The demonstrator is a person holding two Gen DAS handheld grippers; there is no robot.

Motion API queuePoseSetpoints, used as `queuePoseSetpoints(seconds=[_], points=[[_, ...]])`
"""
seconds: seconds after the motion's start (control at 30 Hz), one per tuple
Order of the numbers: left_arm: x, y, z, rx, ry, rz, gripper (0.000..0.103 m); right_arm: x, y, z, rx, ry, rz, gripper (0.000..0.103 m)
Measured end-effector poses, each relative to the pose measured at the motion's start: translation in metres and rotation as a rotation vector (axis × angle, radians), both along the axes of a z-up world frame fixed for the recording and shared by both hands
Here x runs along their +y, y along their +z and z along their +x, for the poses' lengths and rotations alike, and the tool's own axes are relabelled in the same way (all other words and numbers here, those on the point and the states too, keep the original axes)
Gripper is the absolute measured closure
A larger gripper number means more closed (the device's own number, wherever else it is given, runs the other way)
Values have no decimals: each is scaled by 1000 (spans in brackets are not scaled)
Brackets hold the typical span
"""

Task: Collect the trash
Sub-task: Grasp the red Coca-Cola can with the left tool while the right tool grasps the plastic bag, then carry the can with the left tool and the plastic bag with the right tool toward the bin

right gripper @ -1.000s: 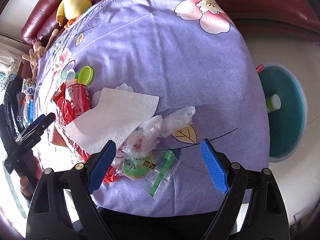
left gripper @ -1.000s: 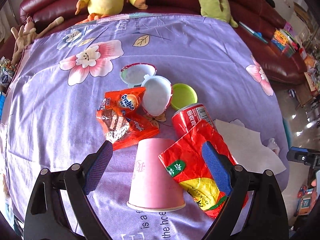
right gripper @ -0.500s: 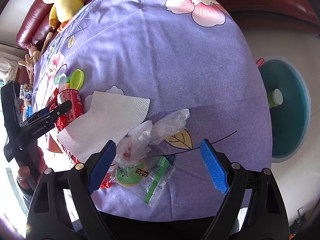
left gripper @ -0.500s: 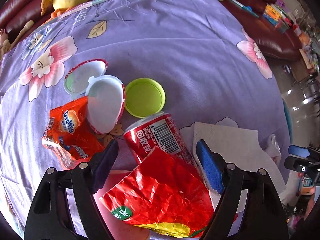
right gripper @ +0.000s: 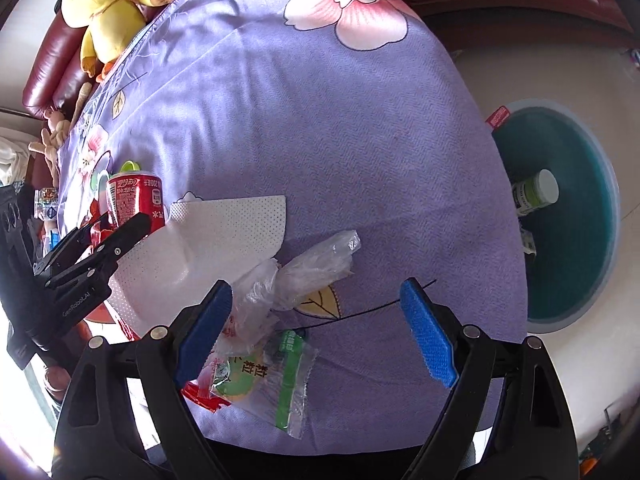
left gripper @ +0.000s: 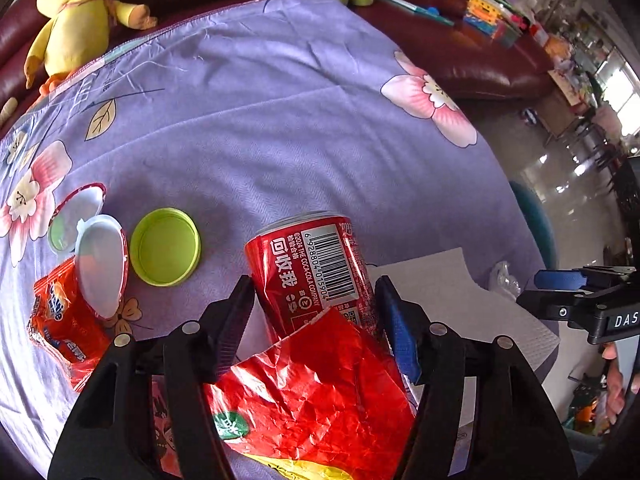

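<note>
My left gripper (left gripper: pixel 314 304) has pushed forward and now pinches the red can (left gripper: pixel 310 268); my right gripper (right gripper: pixel 316 334) hasn't budged, jaws wide over the plastic bag (right gripper: pixel 296 276).

Left gripper (left gripper: pixel 314 312) jaws narrowed; right gripper (right gripper: pixel 316 328) jaws spread wide.
</note>
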State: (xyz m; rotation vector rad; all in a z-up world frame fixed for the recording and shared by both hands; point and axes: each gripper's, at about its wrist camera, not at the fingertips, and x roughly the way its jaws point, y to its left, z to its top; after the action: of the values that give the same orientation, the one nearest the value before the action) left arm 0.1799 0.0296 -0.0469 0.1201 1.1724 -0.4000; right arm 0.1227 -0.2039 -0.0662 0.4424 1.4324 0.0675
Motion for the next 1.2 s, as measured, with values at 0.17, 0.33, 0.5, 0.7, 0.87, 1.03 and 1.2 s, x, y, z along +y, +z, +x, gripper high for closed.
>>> queuePoseSetpoints(seconds=[0.17, 0.33, 0.5, 0.7, 0.87, 1.03, 1.2], points=[[6, -11, 7, 43, 25, 64, 39, -14, -1, 2, -8, -25, 2, 21], [4, -27, 5, 82, 23, 117, 38, -20, -8, 4, 6, -41, 21, 21], [13, -25, 5, 51, 74, 92, 44, -10, -9, -1, 17, -5, 71, 21], [28, -3, 8, 21, 112, 27, 43, 11, -10, -6, -12, 39, 101, 21], [35, 15, 1, 0, 135, -22, 43, 28, -14, 5, -43, 50, 110, 32], [40, 36, -3, -37, 152, -48, 43, 41, -24, 10, -49, 71, 184, 79], [37, 51, -9, -73, 164, -47, 43, 25, 1, 4, -137, 55, 145, 83]])
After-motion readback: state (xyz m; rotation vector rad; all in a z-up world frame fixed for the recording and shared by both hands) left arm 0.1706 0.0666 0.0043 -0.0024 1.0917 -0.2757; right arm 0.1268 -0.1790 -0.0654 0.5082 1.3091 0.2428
